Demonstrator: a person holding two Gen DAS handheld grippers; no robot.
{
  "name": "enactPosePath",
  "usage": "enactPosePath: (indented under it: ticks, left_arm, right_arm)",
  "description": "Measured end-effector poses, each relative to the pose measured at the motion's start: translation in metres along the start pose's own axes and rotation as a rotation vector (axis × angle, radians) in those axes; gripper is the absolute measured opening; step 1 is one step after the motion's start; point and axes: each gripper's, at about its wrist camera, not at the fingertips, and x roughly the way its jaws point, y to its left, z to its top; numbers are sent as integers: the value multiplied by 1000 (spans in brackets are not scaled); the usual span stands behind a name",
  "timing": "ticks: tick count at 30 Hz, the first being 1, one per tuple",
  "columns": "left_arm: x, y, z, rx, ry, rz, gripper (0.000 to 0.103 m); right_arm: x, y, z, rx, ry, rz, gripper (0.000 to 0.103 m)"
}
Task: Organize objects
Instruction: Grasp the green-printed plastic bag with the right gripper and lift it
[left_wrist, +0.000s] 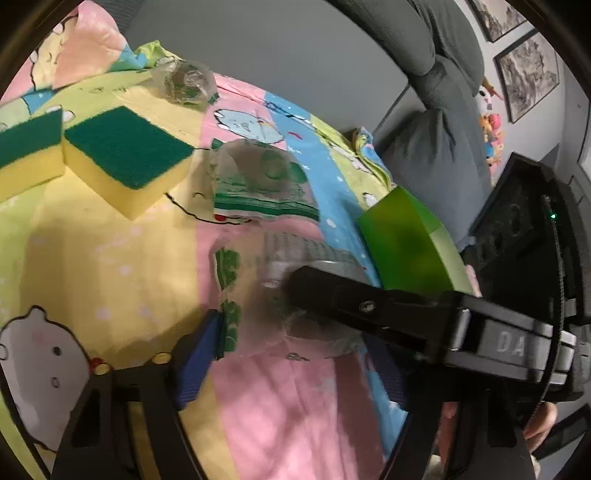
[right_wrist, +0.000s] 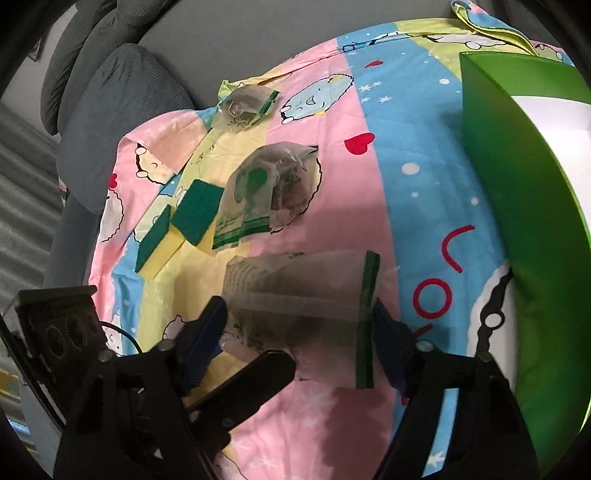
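The right gripper (right_wrist: 299, 332) points steeply down at the bed, its blue-padded fingers (right_wrist: 205, 332) on either side of a clear plastic packet (right_wrist: 295, 291) with green printing and a green strip along one end. The left pad lies against the packet's crumpled end and the right pad against the green strip; the pads look to be pressing on it, though the blur leaves the contact slightly unsure. The left gripper (left_wrist: 295, 354) comes in from the side at a shallower tilt and straddles the same packet (left_wrist: 295, 295). Its left blue pad (left_wrist: 195, 365) sits beside the packet's green-printed edge, while its right finger is largely hidden behind the black finger of the other gripper, so whether it grips cannot be told. Part of a hand (left_wrist: 539, 424) shows at the lower right of the left wrist view.

The packet lies on a pastel cartoon bedsheet (right_wrist: 332, 184), near its middle. Beyond it lies a second clear packet (right_wrist: 273, 188), and a third (right_wrist: 245, 107) lies near the sheet's far edge. Two yellow sponges with green scouring tops (right_wrist: 173, 229) lie touching each other, just beside the second packet. A green box (right_wrist: 524, 221) lies at the sheet's right edge.
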Motion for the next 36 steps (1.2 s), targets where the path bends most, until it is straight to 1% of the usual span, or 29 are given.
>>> enactPosePath:
  ticks: [1, 3, 7, 16, 20, 24, 28, 36]
  left_arm:
    - [1, -1, -1, -7, 5, -16, 66]
    - [-1, -6, -2, 0, -6, 3, 66]
    - [-11, -23, -1, 28, -29, -1, 65]
    - [-47, -90, 1, 172, -128, 0, 65]
    - [-58, -118, 0, 241, -154, -13, 65]
    - [-57, -141, -1, 290, -159, -27, 65]
    - [-49, -167, -1, 345, -148, -31, 65]
    - [-22, -203, -7, 415, -97, -53, 65]
  right_arm:
    - [1, -1, 0, 3, 3, 11, 67]
    - [0, -1, -1, 1, -2, 17, 65]
    - [-15, 2, -2, -15, -26, 29, 63]
    - [-89, 10, -11, -71, -181, 77, 64]
    - [-125, 10, -18, -83, -263, 94, 65]
    - [-148, 5, -24, -76, -316, 93, 65]
    - [-169, -11, -29, -47, -366, 100, 65]
    - [-197, -50, -34, 28, -429, 93, 65]
